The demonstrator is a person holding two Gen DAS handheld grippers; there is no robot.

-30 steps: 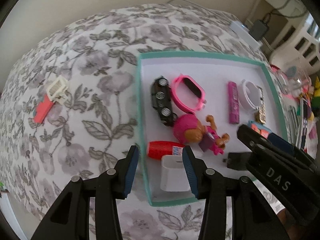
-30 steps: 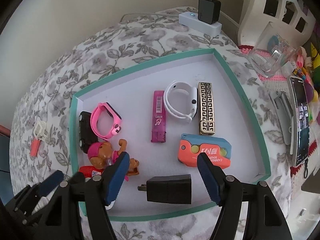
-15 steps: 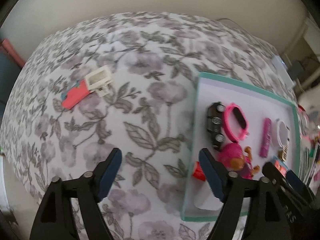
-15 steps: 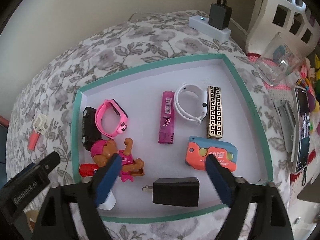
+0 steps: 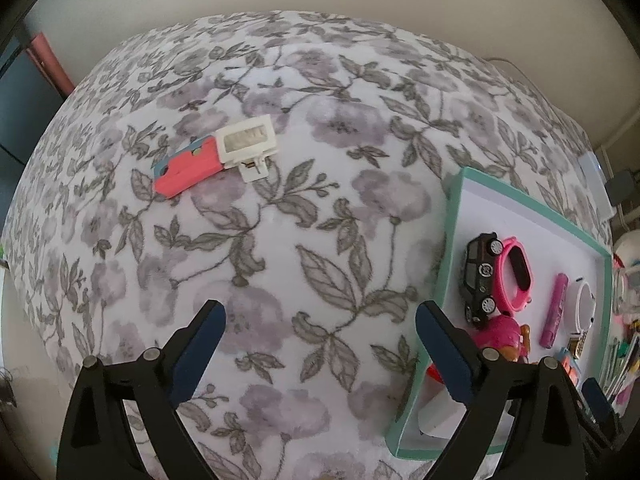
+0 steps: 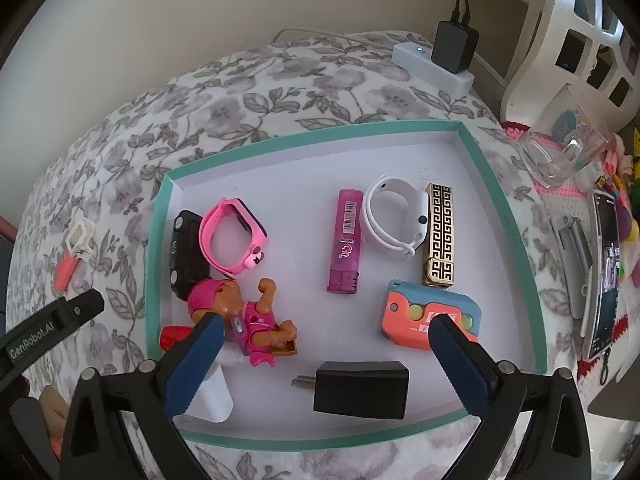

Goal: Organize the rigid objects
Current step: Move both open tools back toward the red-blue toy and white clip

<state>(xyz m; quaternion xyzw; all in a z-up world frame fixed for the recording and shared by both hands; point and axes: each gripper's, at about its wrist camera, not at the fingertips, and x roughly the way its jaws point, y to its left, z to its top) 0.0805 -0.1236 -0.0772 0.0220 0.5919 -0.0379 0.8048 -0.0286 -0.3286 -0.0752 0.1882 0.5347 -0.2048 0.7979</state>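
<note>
A teal-rimmed white tray (image 6: 500, 208) holds a black plug (image 6: 360, 394), a coral and blue toy (image 6: 416, 312), a gold patterned bar (image 6: 438, 236), a white band (image 6: 394, 216), a magenta tube (image 6: 346, 240), a pink watch (image 6: 232, 236), a black car (image 6: 186, 248), a doll (image 6: 240, 312) and a white block (image 6: 216, 394). My right gripper (image 6: 326, 328) hangs over the plug, jaws opening, pads clear of it. My left gripper (image 5: 320, 320), jaws opening and nothing between them, is over the floral cloth, left of the tray (image 5: 450, 240). A coral piece (image 5: 188, 164) and a white frame (image 5: 246, 140) lie further off.
A white power strip (image 6: 412, 62) with a black adapter (image 6: 454, 46) sits beyond the tray. A glass mug (image 6: 560, 152), a phone (image 6: 604, 272) and small toys crowd the right side. White furniture stands at the far right. Floral cloth (image 5: 280, 240) covers the surface.
My left gripper let go of the white block in the tray, opened and moved left over the cloth. My right gripper's jaws widened away from the black plug, which stays in the tray.
</note>
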